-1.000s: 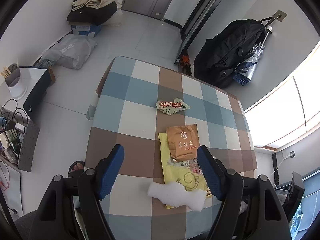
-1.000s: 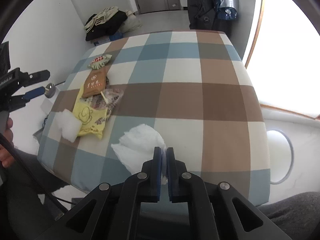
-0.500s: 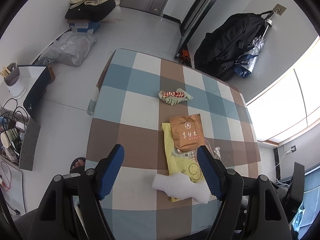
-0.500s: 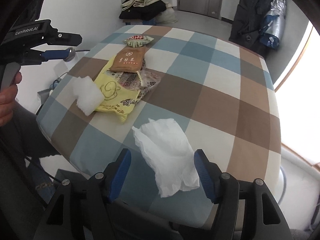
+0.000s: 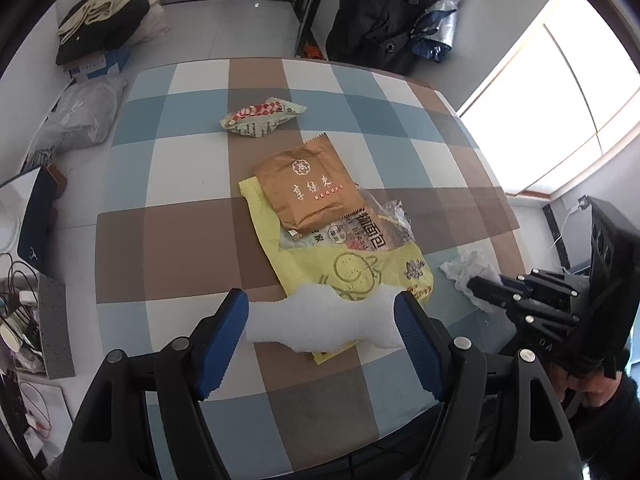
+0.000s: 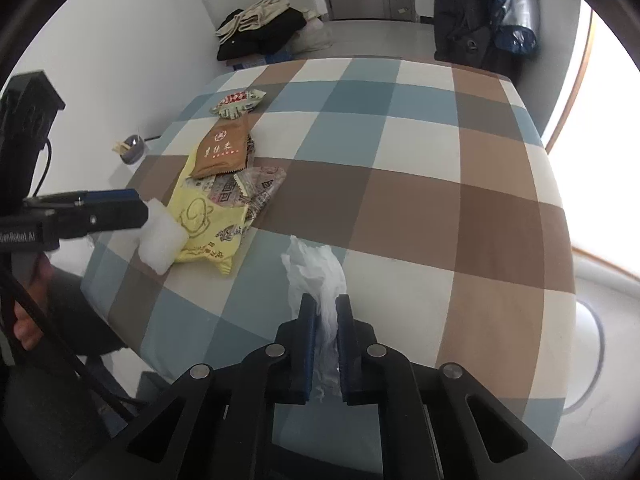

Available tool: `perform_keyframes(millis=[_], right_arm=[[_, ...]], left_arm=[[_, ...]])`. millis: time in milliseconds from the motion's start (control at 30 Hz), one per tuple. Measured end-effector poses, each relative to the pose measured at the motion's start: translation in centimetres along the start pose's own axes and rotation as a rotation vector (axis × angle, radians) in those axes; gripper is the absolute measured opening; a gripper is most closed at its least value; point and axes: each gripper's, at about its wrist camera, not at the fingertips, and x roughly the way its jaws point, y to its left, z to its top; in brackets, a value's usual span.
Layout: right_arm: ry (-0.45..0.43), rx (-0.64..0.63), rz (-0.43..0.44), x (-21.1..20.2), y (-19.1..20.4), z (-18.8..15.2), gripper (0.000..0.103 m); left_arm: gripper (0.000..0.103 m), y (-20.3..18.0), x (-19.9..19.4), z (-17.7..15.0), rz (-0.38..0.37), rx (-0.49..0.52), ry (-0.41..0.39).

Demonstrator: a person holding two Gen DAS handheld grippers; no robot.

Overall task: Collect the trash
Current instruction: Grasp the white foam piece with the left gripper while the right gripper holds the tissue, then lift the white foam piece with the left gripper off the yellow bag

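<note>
Trash lies on a checkered table (image 5: 180, 240): a white foam piece (image 5: 324, 322), a yellow bag (image 5: 352, 268), a brown packet (image 5: 308, 190), a clear printed wrapper (image 5: 372, 232) and a red-and-green wrapper (image 5: 260, 116). My left gripper (image 5: 322, 320) is open, its fingers on either side of the foam piece. My right gripper (image 6: 325, 312) is shut on a white tissue (image 6: 316, 276) near the table's front edge. In the left wrist view the tissue (image 5: 468, 270) sits at the right gripper's tips.
Floor items beyond the table: a pile of clothes on a box (image 5: 100, 28), a grey plastic bag (image 5: 76, 116), a black coat and umbrella (image 5: 400, 12) by the wall. A small cup with sticks (image 6: 132, 148) stands left of the table. A bright window (image 5: 560, 100) is at the right.
My right gripper has closed on the white tissue. My left gripper has come down and forward, so the foam piece now sits between its open fingers.
</note>
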Motion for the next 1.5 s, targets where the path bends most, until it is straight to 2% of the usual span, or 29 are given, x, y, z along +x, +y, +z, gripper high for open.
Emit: perform_keyframes(millis=[100,200,500,733,933,1133,1200,1267,1367,1400,1433,1500], right_arm=[[-0.007,0.013,-0.003,-0.1,-0.2,0.1,0.008],[-0.010,0.024,0.004,-0.1,-0.2,0.1,0.007],[-0.030,0.086,0.013,-0.6,-1.4,0.1,0.007],[-0.042,0.111,0.013,-0.9,-1.8,0.0,0.007],[-0.051,0.113,0.016,-1.2,-1.8,-0.1,0.007],[-0.061,0.133,0.017,-1.6,-2.2,-0.3,0.008],[-0.066,0.140,0.014,-1.8,-2.3,-0.4,0.008],[-0.070,0.149,0.014,-1.9,-2.5,-0.5,0.008],[-0.075,0.155,0.013,-2.1,-2.6,-0.6,0.008],[-0.077,0.154,0.013,-2.1,-2.6,-0.6,0.008],[-0.079,0.153,0.013,-2.2,-2.5,-0.6,0.008],[-0.081,0.152,0.015,-2.3,-2.5,-0.7,0.008]], left_arm=[[0.072,-0.7,0.3,-0.3,0.031,0.050,0.012],[0.083,-1.2,0.4,-0.6,0.048,0.085,0.016],[0.085,-2.4,1.1,-0.8,0.106,0.137,0.024],[0.085,-2.5,1.2,-0.8,0.100,0.133,0.022],[0.086,-3.2,1.5,-1.2,0.140,0.152,0.016],[0.088,-2.9,2.6,-1.3,0.090,0.107,0.071],[0.088,-3.1,2.7,-1.4,0.133,0.114,0.061],[0.086,-3.4,2.7,-1.4,0.141,0.131,0.058],[0.065,-3.5,2.3,-1.3,0.127,0.126,0.044],[0.055,-3.4,2.1,-1.4,0.127,0.126,0.038],[0.050,-3.4,1.9,-1.4,0.125,0.123,0.030],[0.050,-3.4,1.5,-1.3,0.111,0.118,0.015]])
